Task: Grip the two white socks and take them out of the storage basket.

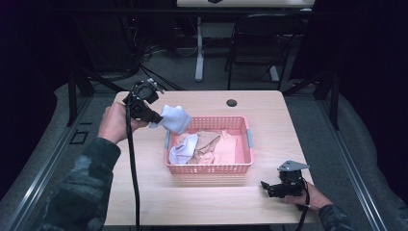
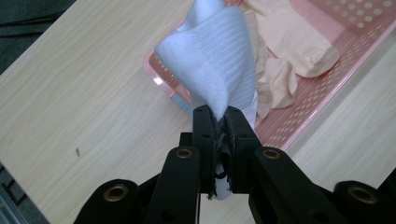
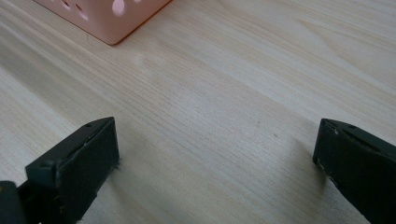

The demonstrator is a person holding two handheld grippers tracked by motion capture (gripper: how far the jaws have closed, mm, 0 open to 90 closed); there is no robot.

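A pale blue sock (image 1: 175,119) hangs in the air over the back left corner of the pink basket (image 1: 209,168), pinched in my left gripper (image 1: 155,118). From the left gripper view, the jaws are shut on the sock's (image 2: 215,60) lower end, with the basket (image 2: 327,88) below. Peach-coloured socks (image 1: 216,144) and another pale blue sock (image 1: 182,150) lie inside the basket. My right gripper (image 1: 267,186) rests low on the table near the front right, open, with bare wood between its fingers (image 3: 74,163); a basket corner (image 3: 107,18) lies ahead of it.
The wooden table (image 1: 144,202) has a small dark round hole (image 1: 232,102) near its back edge. A black chair (image 1: 262,38) and a table leg (image 1: 199,48) stand beyond the table. Cables trail from both grippers.
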